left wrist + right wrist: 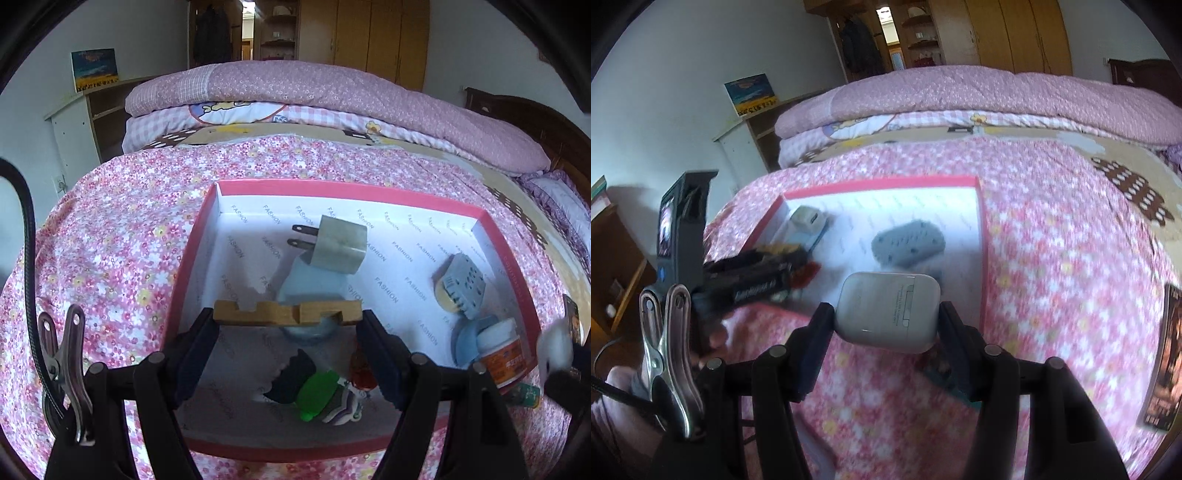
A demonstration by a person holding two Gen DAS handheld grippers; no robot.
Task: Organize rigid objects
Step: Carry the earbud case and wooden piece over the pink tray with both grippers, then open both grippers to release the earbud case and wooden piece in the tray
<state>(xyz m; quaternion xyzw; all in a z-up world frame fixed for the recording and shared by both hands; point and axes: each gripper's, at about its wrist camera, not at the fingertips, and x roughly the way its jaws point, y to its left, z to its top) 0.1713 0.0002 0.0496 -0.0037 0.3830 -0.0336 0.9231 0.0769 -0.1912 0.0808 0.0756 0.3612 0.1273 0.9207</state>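
Left claw [288,325] pinches one wooden stand [287,313]; right claw [886,321] pinches one white earbud case [886,308]

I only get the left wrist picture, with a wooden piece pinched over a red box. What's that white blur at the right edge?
Observer: It's a white earbud case, clamped between the pads of the right tool.
Visitor: Is it inside the box yet?
Observer: No. The right wrist view shows it hanging over the flowered bedspread, with the red box ahead of it and to the left.
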